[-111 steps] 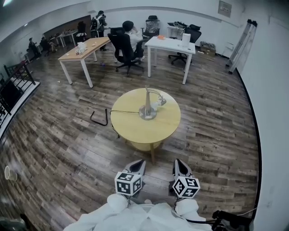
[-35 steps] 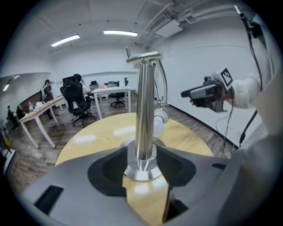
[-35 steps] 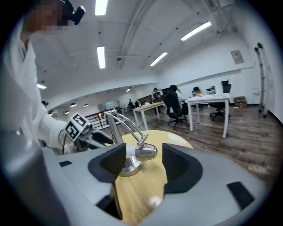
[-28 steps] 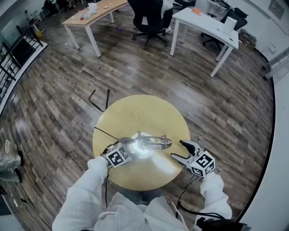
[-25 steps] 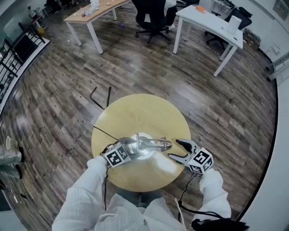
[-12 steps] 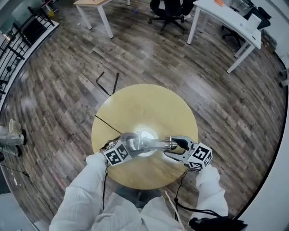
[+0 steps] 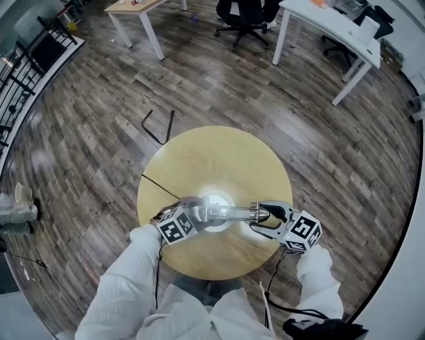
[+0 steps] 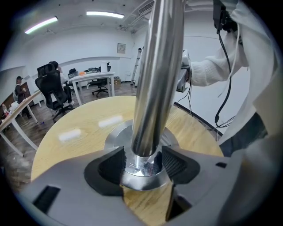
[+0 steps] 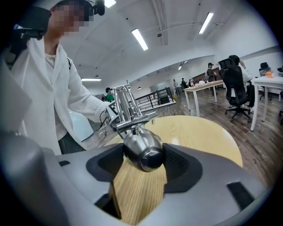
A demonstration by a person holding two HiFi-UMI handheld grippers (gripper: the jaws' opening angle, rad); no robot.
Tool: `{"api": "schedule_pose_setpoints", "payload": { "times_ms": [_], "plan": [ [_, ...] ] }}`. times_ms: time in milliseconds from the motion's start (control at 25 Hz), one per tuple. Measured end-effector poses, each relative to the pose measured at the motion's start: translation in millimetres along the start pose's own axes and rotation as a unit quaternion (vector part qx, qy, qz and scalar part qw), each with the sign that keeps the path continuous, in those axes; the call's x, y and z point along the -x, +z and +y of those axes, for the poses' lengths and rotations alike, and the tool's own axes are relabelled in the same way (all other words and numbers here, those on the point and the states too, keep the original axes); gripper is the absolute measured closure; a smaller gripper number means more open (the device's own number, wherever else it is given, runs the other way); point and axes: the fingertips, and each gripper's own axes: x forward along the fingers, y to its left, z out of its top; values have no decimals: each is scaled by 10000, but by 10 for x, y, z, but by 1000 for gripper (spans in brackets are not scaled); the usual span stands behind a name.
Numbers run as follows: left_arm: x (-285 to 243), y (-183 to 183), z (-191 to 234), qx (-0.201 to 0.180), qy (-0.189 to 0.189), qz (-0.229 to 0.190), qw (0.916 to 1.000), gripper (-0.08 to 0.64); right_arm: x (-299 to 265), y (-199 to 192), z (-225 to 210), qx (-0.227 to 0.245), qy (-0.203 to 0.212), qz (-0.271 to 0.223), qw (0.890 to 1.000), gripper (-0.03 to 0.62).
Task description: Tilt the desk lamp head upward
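Note:
A chrome desk lamp stands on the round wooden table (image 7: pixel 212 159). Its pole (image 7: pixel 229 212) (image 8: pixel 157 79) rises from a round base (image 8: pixel 114 134), and its head (image 7: pixel 260 214) (image 9: pixel 143 150) points right. My left gripper (image 7: pixel 192 211) (image 8: pixel 142 164) straddles the foot of the pole. Its jaws are closing, and thin gaps remain at the pads. My right gripper (image 7: pixel 267 216) (image 9: pixel 143 165) has the rounded lamp head between its open jaws. The head hangs just above the pads, and I see no firm press on it.
A black cord (image 7: pixel 159 186) runs off the table's left edge. Bent black bars (image 7: pixel 159 127) lie on the wood floor beyond. White desks (image 7: pixel 332 26) and office chairs (image 7: pixel 242 13) stand farther back. My own sleeves fill the near side.
My right gripper has moved left from beside the lamp until the head sits between its jaws. The left gripper has stayed at the pole's foot.

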Motion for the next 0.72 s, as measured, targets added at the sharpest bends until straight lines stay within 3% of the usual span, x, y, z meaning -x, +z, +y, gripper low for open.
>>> {"api": "schedule_pose_setpoints", "payload": {
  "times_ms": [280, 720],
  "plan": [
    [0, -18, -16, -153, -2, 204, 9997, 288, 432, 263, 66, 514, -555, 433, 9962, 302],
    [41, -55, -79, -390, -140, 532, 9977, 287, 969, 1124, 565, 1569, -1110, 1409, 9712, 304]
  ]
}}
